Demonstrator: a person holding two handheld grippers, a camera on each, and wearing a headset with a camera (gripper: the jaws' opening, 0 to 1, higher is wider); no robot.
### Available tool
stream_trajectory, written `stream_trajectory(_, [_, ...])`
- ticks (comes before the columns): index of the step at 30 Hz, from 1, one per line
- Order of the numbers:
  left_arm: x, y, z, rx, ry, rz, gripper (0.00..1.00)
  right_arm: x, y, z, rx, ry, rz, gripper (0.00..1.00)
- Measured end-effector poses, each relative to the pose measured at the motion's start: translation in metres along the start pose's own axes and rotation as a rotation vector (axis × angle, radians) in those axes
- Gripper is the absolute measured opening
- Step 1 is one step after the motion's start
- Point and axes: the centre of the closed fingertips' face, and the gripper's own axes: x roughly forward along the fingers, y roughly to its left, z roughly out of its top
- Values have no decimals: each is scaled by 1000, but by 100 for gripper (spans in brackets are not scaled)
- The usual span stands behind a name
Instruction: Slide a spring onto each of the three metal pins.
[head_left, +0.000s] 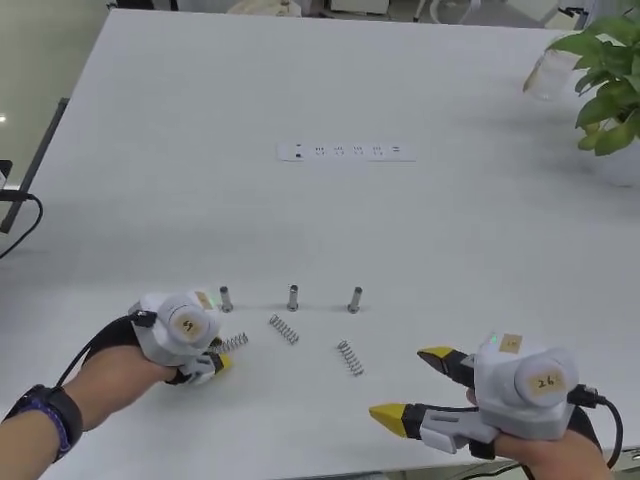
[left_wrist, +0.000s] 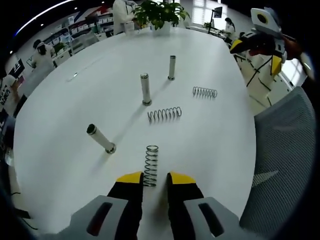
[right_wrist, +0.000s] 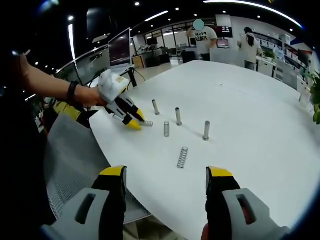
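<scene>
In the head view the first step is just starting: the three pins (head_left: 293, 296) are standing bare in a row on the bench (head_left: 400, 230), and three springs (head_left: 284, 329) are lying near them.

In the left gripper view the left gripper (left_wrist: 156, 178) is keeping its fingers (left_wrist: 131, 178) narrowly apart around the end of the nearest spring (left_wrist: 151, 165), a thin grey coil. It is not pinching yet, I judge. Next a firm pinch and lining the coil over a pin are needed.

In the right gripper view the right gripper (right_wrist: 166, 172) is hovering, its fingers spread wide.

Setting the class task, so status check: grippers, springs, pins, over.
Left hand-held gripper open, tips straddling end of nearest spring. Right hand-held gripper open, empty. Three pins bare; other two springs flat on table. No obstruction.
</scene>
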Motion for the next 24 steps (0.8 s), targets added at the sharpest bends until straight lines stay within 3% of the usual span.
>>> stream_trajectory(1, [0,-1,0,-26,-5,-7,9,0,0,0,-1,0,0,63])
stream_trajectory(2, [0,5,0,-27,-6,21,5,0,0,1,-3,0,1,63])
stream_trajectory(5, [0,5,-1,-126,-1,-2,3,2,1,3,-7,-2,4,63])
stream_trajectory(10, [-3,0,-6,-107,6,4,2,2,1,7,-11,-8,5,63])
stream_trajectory(14, [-9,-8,-6,-144,-27,1,2,3,2,6,-10,-8,8,62])
stream_trajectory(24, [-23,-23,-26,-180,-49,16,2,7,6,1,-7,3,27,62])
